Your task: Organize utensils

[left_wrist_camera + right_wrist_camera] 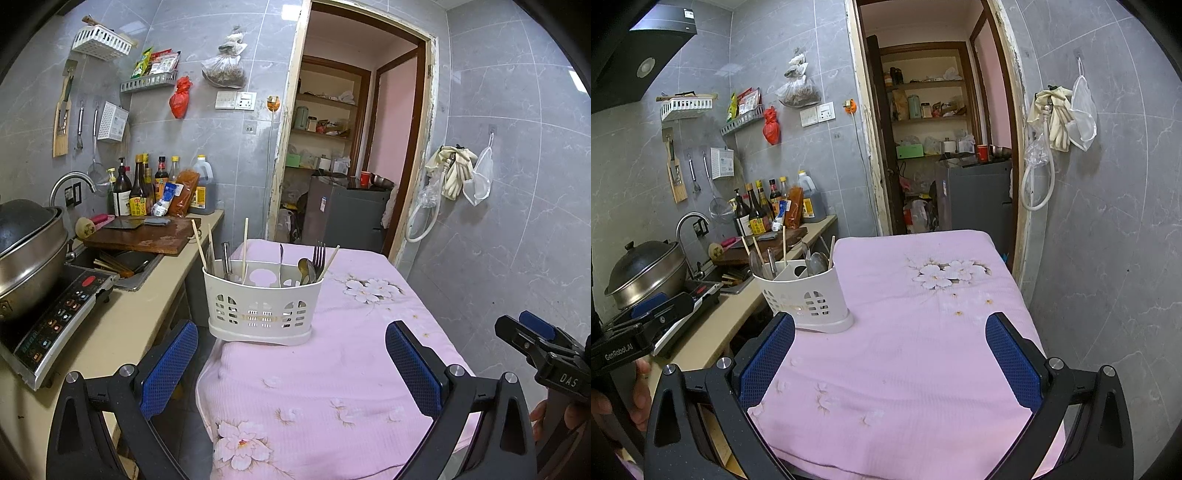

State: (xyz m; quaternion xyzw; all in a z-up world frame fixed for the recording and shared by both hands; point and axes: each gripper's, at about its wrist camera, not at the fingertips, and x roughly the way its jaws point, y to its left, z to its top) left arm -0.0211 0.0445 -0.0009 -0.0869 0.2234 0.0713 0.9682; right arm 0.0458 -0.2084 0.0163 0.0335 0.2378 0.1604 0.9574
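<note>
While both grippers hover over the near end of the pink floral cloth, neither touches anything. Left gripper: jaws spread wide, nothing between them. White utensil caddy stands upright at the cloth's left edge, holding chopsticks, a spoon and a fork, all upright. Right gripper: jaws spread wide, nothing held, over the bare cloth, caddy off its left finger.
</note>
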